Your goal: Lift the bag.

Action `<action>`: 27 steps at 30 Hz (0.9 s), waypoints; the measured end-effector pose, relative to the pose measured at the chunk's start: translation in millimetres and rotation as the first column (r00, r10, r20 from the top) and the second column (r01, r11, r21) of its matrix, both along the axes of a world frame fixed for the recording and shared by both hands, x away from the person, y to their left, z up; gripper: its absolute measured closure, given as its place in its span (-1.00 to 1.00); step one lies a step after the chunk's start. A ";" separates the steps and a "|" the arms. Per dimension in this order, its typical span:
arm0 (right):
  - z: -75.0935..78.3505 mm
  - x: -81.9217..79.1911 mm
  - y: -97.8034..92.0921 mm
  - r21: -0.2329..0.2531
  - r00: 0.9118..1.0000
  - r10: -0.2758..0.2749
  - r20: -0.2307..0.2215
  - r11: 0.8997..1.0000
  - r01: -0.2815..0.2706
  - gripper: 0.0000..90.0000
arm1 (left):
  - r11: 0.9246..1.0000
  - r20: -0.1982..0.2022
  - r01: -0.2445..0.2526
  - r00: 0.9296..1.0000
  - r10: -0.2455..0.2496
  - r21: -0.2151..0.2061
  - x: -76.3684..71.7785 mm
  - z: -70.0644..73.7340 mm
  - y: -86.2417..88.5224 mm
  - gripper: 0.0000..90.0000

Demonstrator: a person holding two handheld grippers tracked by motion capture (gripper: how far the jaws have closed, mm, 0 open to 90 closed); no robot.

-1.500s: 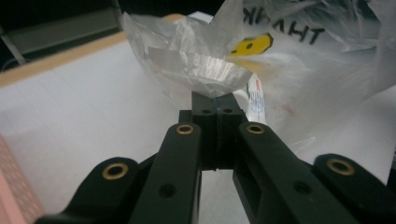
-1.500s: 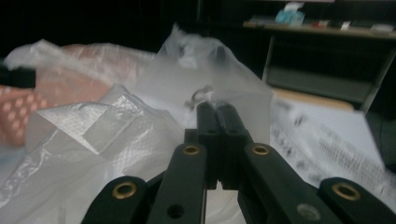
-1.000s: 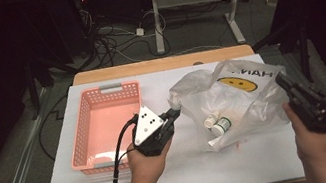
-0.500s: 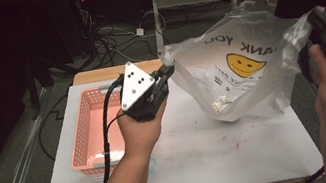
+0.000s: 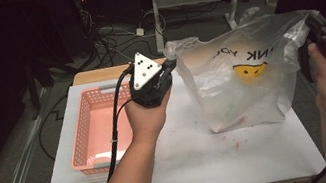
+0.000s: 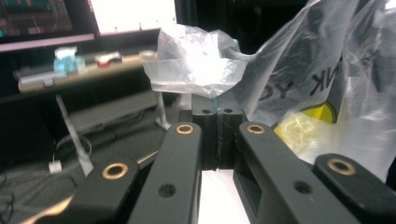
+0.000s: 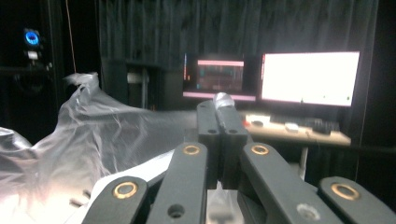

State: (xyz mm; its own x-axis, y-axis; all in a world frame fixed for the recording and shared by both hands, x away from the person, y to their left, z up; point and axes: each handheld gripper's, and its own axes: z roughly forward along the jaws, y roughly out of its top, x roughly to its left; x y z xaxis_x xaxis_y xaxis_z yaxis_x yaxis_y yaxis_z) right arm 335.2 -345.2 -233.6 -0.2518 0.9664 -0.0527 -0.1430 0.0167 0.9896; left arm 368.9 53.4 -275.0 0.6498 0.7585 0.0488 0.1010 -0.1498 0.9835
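Note:
A clear plastic bag [image 5: 245, 77] with a yellow smiley face hangs stretched between my two grippers, its bottom at the white table top [image 5: 188, 158]. My left gripper [image 5: 169, 65] is shut on the bag's left handle [image 6: 196, 65], and a thin strip of plastic shows between its closed jaws [image 6: 216, 105]. At the far right, my right gripper [image 5: 311, 24] is shut on the other handle, and the film trails off to the left of its jaws [image 7: 220, 112]. Faint shapes sit in the bag's bottom; I cannot make them out.
A pink mesh basket [image 5: 96, 128] lies on the table's left side, under the left forearm and cable. Faint red marks spot the table near the bag. Behind the table are cables on the floor, a desk frame and lit monitors [image 7: 308, 77].
The bag has gone from lying crumpled on the table to hanging open and upright. Both grippers rose and moved apart with its handles; the left one moved toward the back.

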 end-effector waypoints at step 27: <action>-50.1 6.0 -11.2 -0.002 0.982 0.089 -0.167 0.996 -0.090 0.00 | 0.999 -0.158 0.032 0.987 -0.026 0.036 17.0 -38.8 -3.0 0.06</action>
State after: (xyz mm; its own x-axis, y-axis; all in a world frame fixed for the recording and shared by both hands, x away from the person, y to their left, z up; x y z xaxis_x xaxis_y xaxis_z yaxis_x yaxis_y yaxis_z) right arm 341.1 -356.4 -283.7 -0.3433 0.9391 -0.0118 0.0224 0.0207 0.9995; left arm 385.8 50.5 -313.7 0.6733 0.7389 -0.0270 0.2491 -0.1923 0.9492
